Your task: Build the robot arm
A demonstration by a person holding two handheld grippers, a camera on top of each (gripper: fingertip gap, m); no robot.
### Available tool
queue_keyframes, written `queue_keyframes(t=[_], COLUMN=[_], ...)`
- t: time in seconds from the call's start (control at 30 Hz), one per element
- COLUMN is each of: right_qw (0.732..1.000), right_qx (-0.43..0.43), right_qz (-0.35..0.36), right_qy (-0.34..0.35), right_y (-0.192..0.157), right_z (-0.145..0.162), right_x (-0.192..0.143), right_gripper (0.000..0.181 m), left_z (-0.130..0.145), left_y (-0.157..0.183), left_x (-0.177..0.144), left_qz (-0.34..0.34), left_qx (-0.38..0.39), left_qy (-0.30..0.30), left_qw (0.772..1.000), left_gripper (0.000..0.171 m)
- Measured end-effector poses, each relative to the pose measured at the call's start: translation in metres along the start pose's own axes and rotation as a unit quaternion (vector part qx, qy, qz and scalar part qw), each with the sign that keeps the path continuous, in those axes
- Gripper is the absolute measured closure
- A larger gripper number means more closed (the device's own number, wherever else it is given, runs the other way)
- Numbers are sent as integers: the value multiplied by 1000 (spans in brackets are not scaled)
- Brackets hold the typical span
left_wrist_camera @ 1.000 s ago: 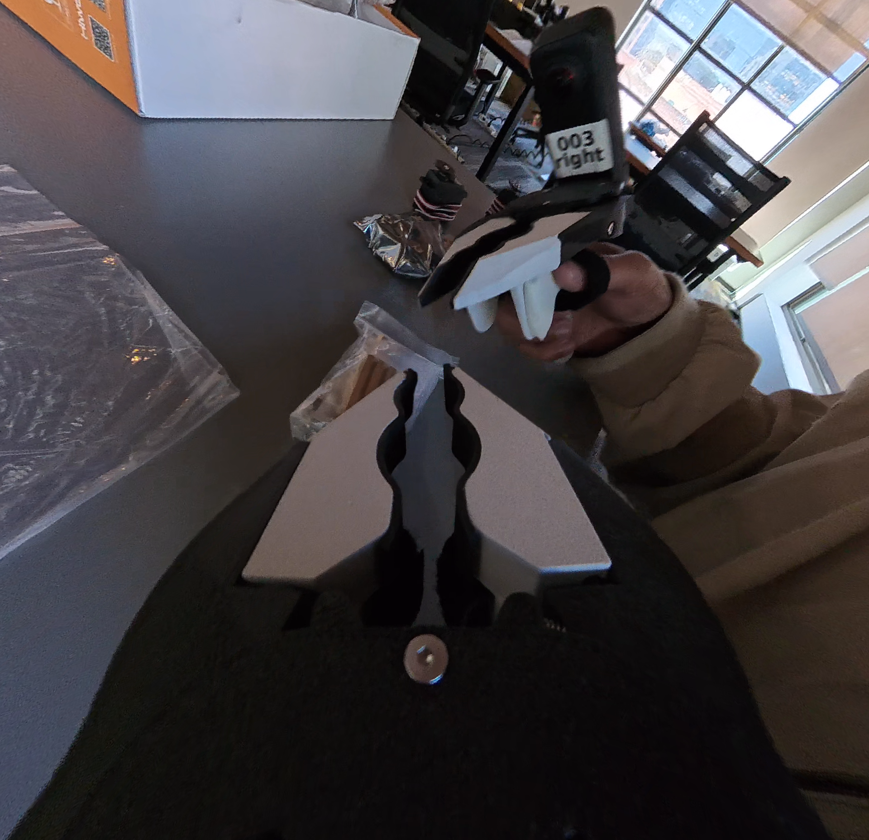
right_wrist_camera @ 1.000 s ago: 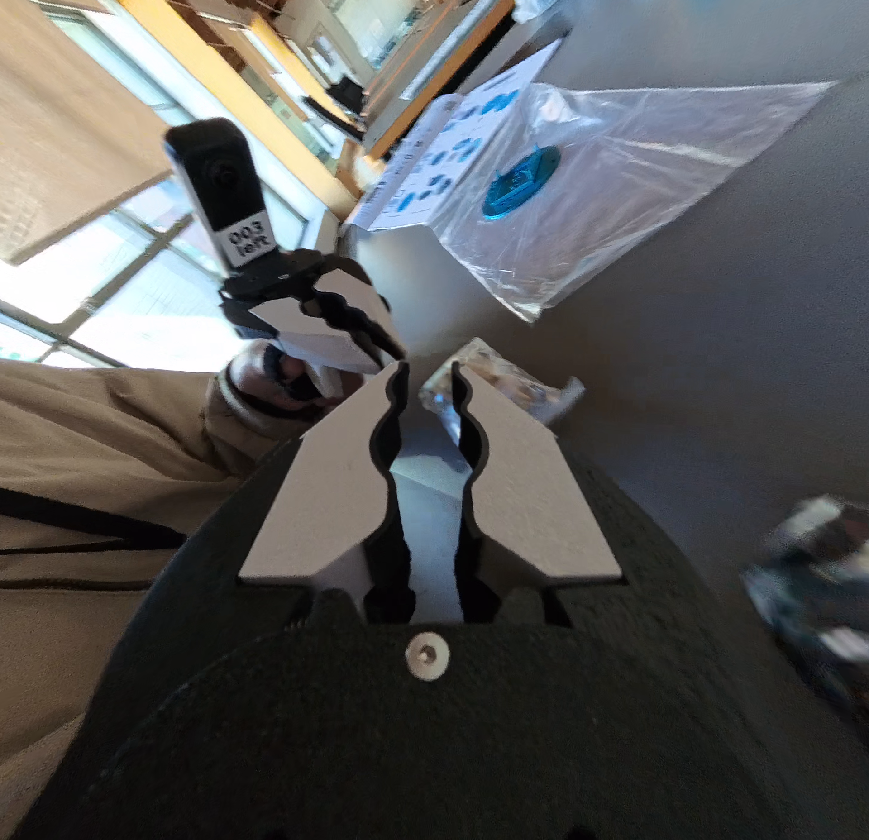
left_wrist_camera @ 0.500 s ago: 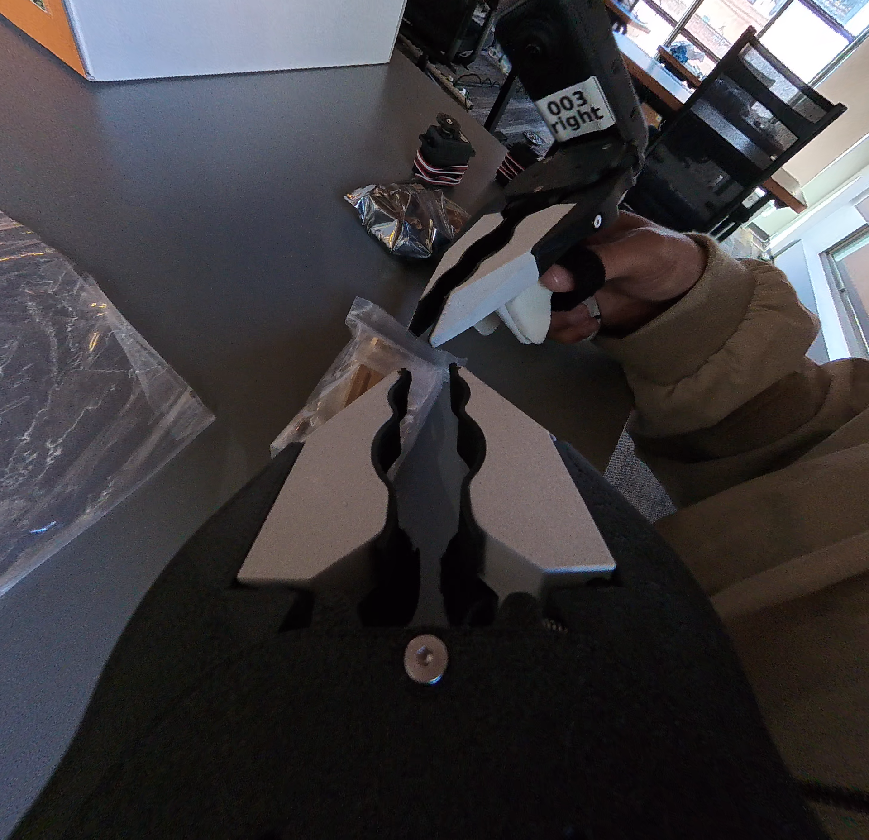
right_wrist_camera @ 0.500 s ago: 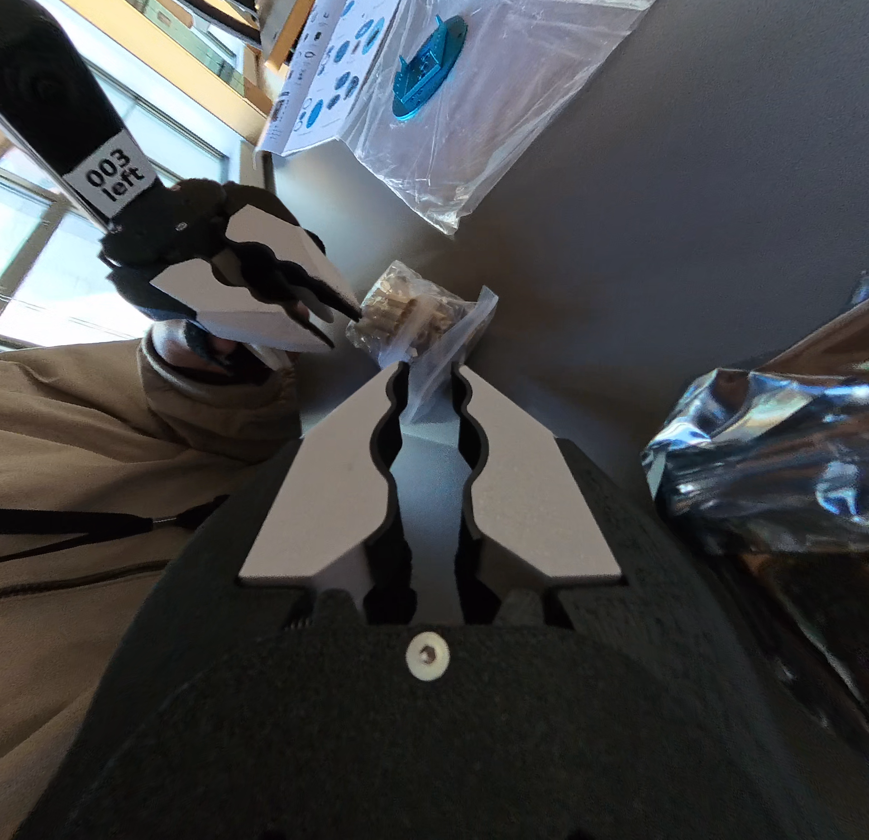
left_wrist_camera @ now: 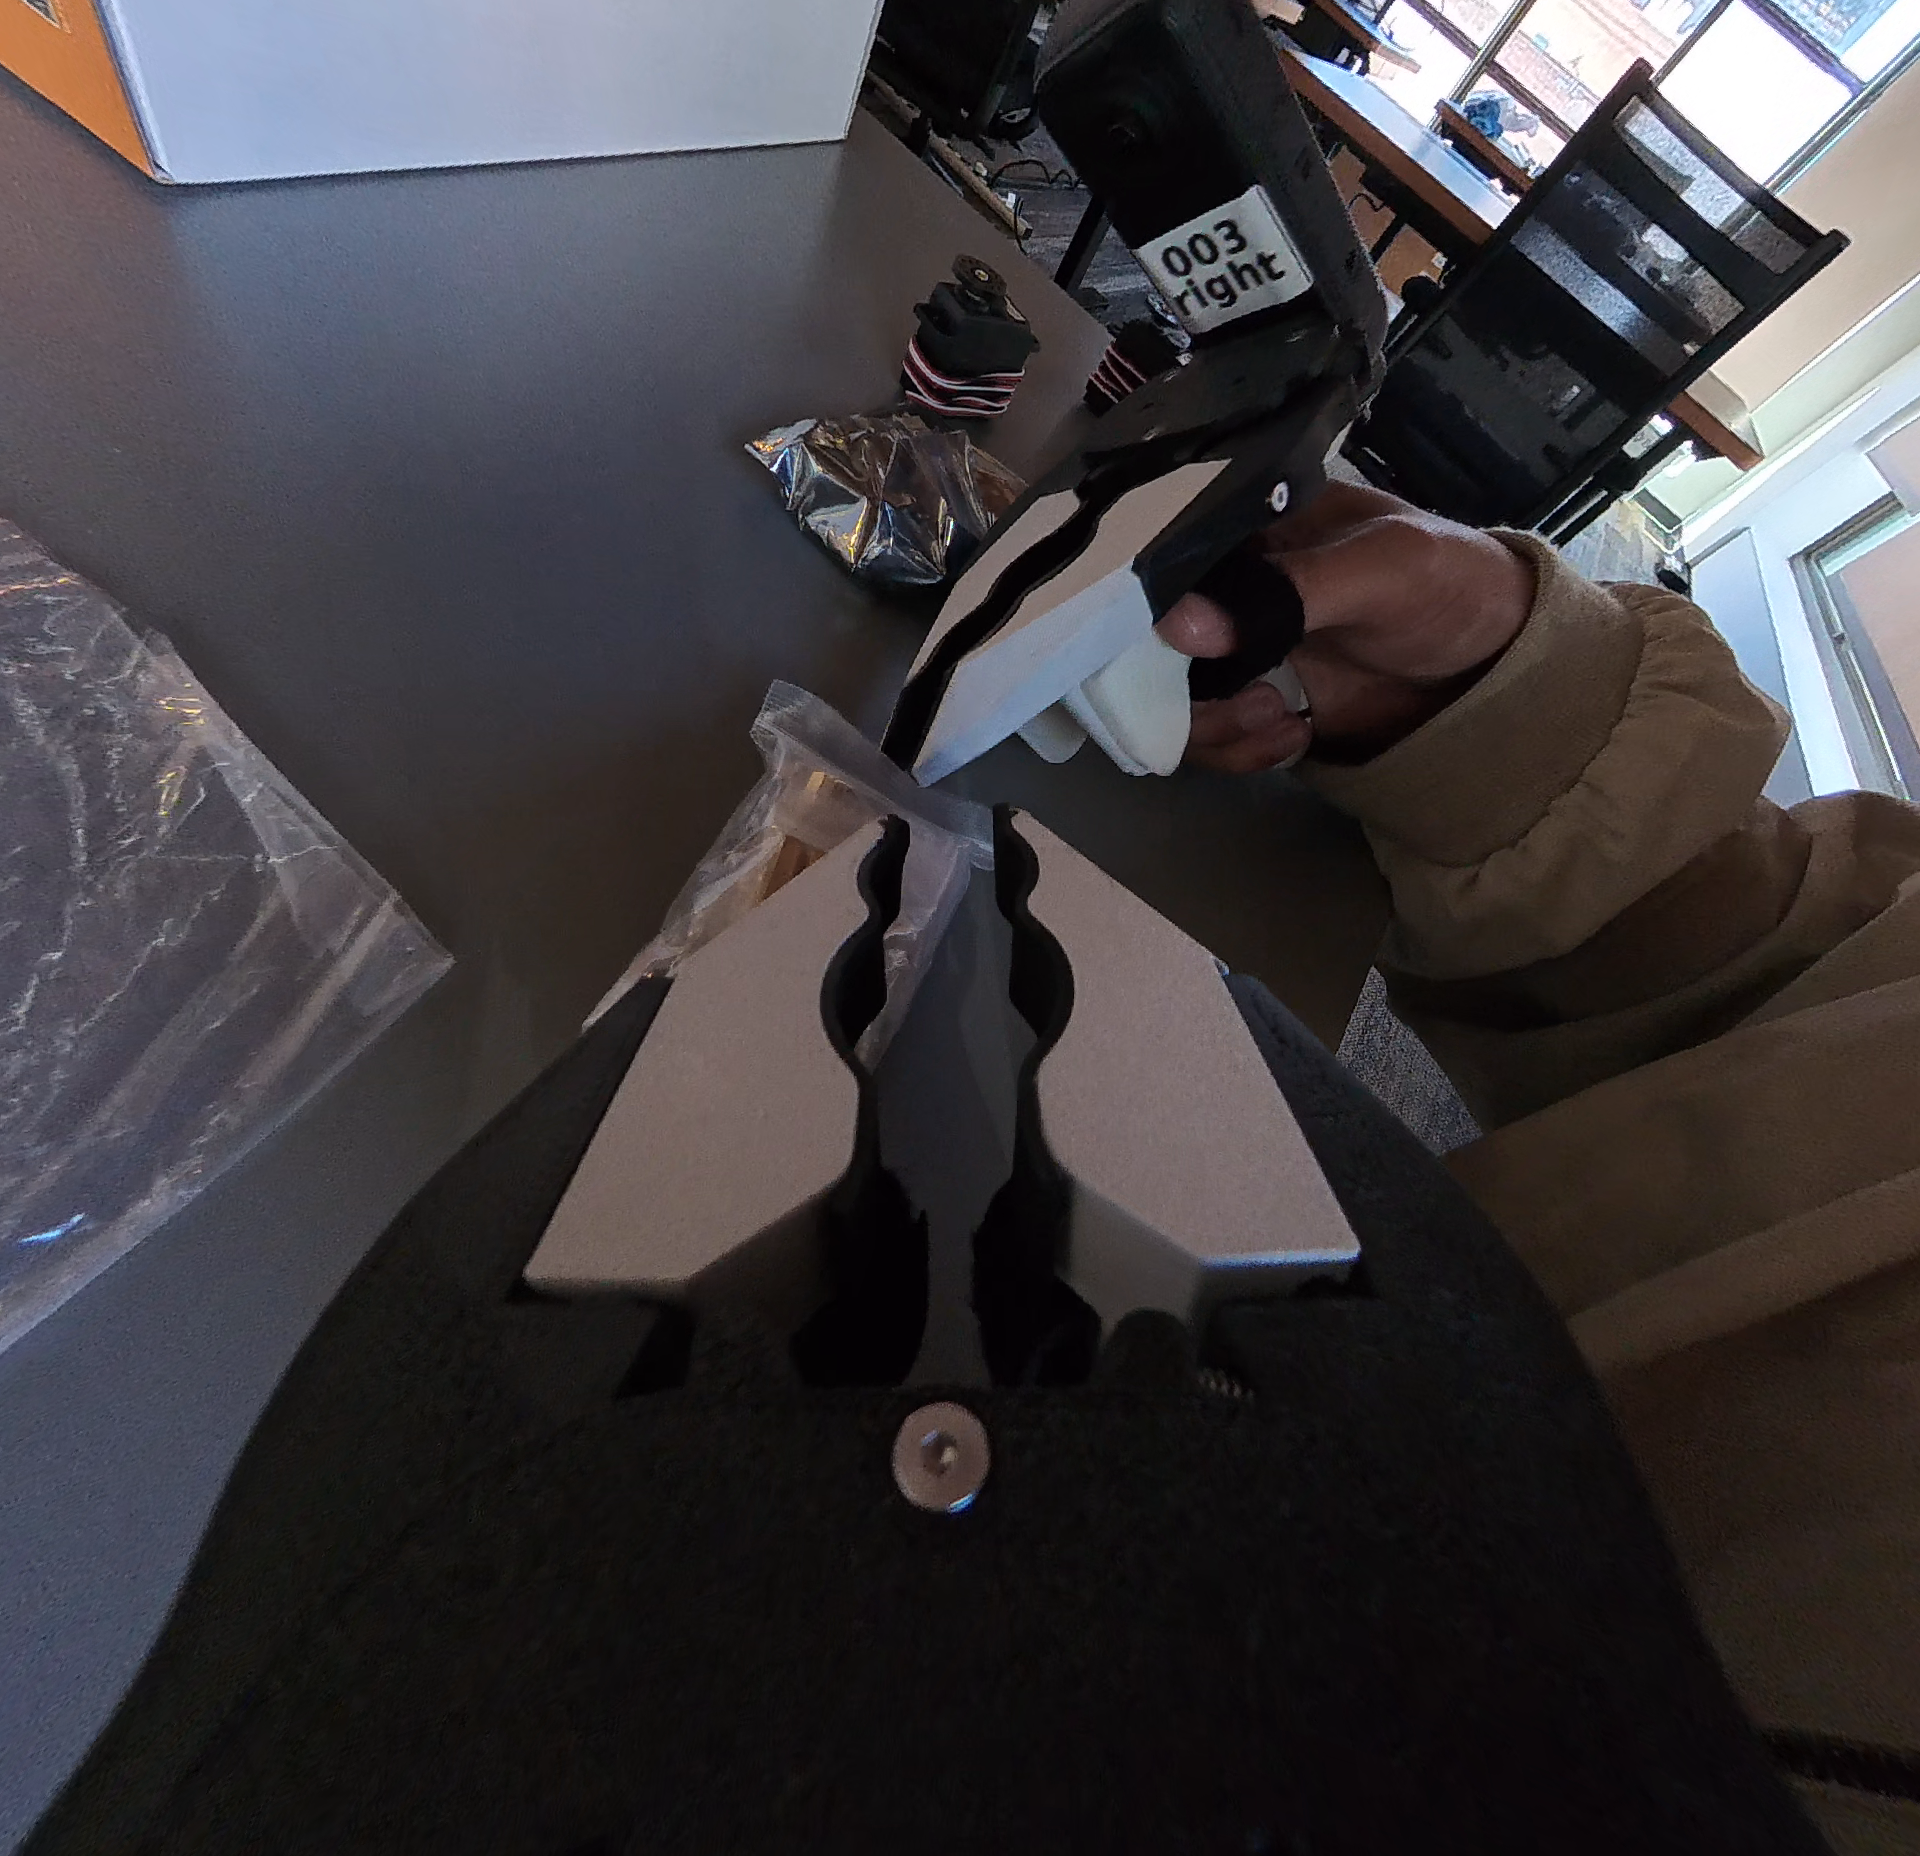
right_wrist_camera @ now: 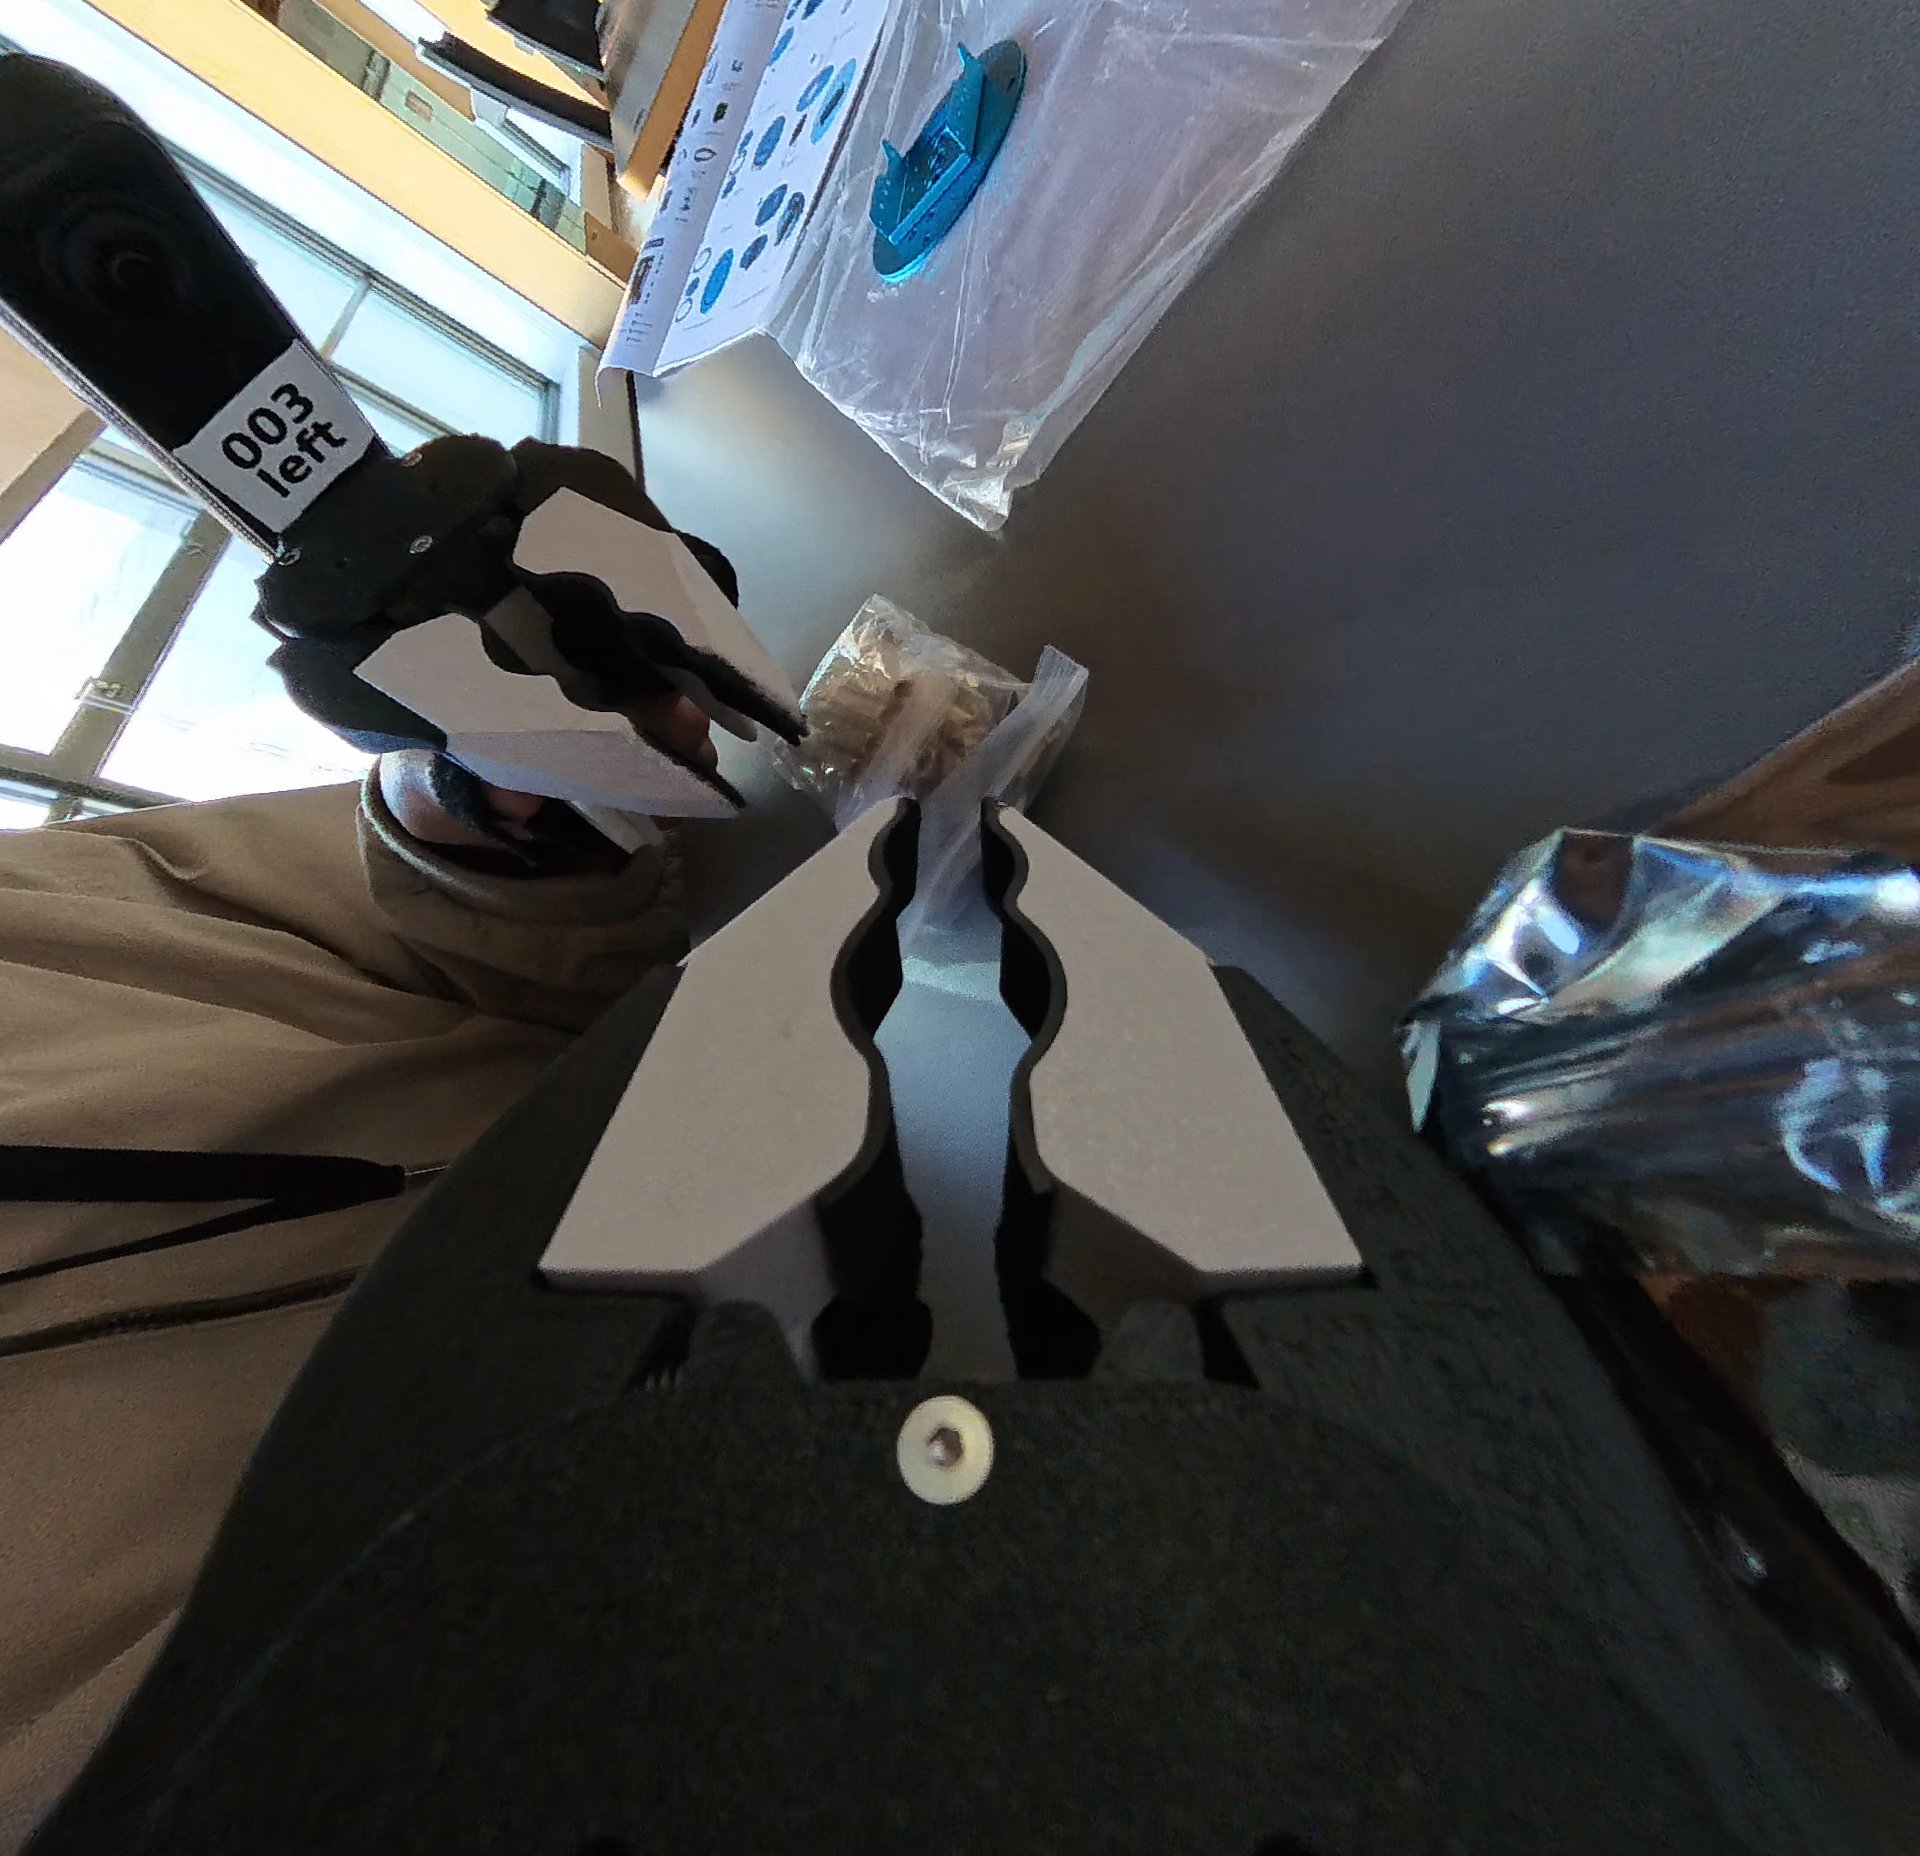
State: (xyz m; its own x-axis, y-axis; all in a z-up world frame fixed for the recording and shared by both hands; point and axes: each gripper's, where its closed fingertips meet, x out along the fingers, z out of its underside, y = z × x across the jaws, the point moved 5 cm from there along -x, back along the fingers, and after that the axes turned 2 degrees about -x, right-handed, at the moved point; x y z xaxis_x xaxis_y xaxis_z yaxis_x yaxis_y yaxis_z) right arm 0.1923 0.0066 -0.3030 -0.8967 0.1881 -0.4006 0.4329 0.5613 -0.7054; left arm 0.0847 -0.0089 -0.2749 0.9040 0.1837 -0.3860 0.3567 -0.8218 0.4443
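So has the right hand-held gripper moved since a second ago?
Yes. The right hand-held gripper has come down toward the small clear bag, away from the silver foil bag.

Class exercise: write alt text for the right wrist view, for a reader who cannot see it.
The right gripper, slightly open, has a small clear bag of brass parts at its fingertips on a grey table. The left gripper reaches the bag from the left; a foil bag lies right.

A crumpled silver foil bag (left_wrist_camera: pixel 883 502) lies on the dark tabletop (left_wrist_camera: pixel 468 435), near two black servo motors (left_wrist_camera: pixel 971 346). A white-and-orange box (left_wrist_camera: pixel 468 40) stands farther back. A large clear plastic bag (right_wrist_camera: pixel 1049 248) holds a blue part (right_wrist_camera: pixel 940 180) beside a printed sheet (right_wrist_camera: pixel 748 185).
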Motion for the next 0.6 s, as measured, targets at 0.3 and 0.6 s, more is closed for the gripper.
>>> queue_keyframes(t=[0.3, 0.6], right_qw=[1000, 1000], right_qx=[7, 12], right_qz=[-1, -3], right_qy=[0, -1], right_y=[2, 3], right_z=[0, 1], right_x=[-1, -3], right_gripper=[176, 181], left_z=[1, 2], left_y=[-1, -1], left_x=[-1, 1], left_qz=[0, -1], left_qx=[-2, -2], left_qy=[-1, -6], left_qw=[1000, 1000], left_gripper=[155, 155])
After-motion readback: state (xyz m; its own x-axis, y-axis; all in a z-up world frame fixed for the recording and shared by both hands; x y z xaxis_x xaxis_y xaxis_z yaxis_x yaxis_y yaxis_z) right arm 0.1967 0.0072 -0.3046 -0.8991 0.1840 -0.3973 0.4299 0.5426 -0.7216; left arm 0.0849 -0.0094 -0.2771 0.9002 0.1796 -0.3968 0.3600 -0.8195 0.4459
